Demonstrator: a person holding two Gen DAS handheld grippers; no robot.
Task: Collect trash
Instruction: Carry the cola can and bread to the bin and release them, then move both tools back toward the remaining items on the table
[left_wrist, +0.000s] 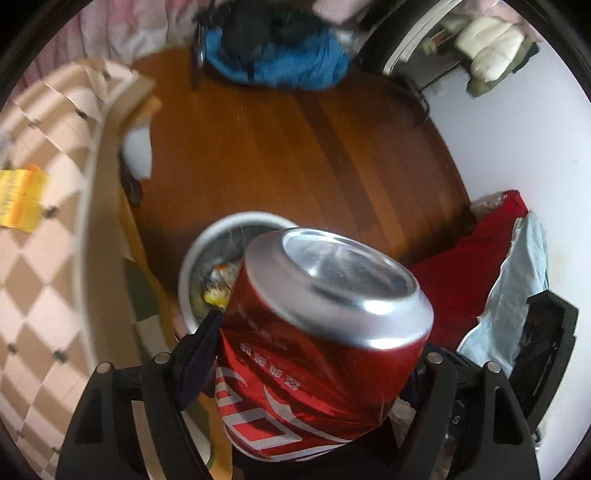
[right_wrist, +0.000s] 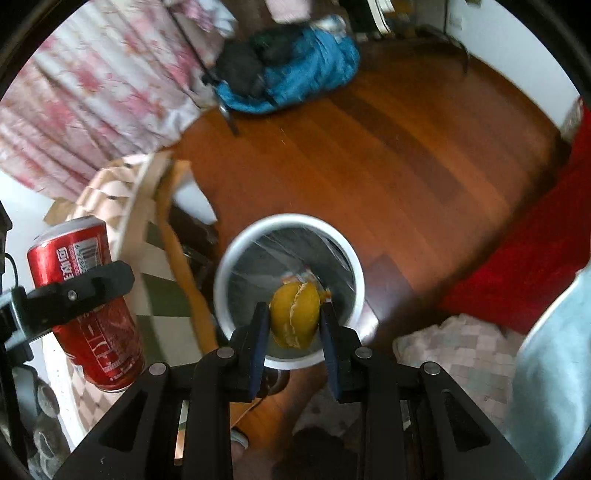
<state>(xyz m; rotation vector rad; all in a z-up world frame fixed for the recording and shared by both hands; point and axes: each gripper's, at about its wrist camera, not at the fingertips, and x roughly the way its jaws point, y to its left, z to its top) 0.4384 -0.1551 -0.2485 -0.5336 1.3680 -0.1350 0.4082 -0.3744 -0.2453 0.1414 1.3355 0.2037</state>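
Your right gripper (right_wrist: 294, 325) is the one lined up for the drop. Its 2 jaws are closed narrowly on an orange peel (right_wrist: 295, 318), and the right wrist view puts that peel directly over the open mouth of the white bin (right_wrist: 226, 258), toward the near side of the rim. The bin stands on the wooden floor (right_wrist: 424, 177) with some trash already inside. Judging from this, you only need to spread the jaws and the peel should fall in; nudging a little farther from the near rim would give more margin.

Your left gripper (left_wrist: 317, 339) clamps a red can (left_wrist: 317, 332) across its body, jaws spread wide to its width. The can's long axis runs along the fingers, base end pointing away from you. In the left wrist view the bin (left_wrist: 192, 254) lies ahead and to the left of the can, partly hidden behind it, so the can is beside the opening, not over it. The right view agrees: the can (right_wrist: 74, 258) sits well to the left of the bin, over the edge of the checkered table (right_wrist: 110, 184). That hand must travel right and forward before releasing.
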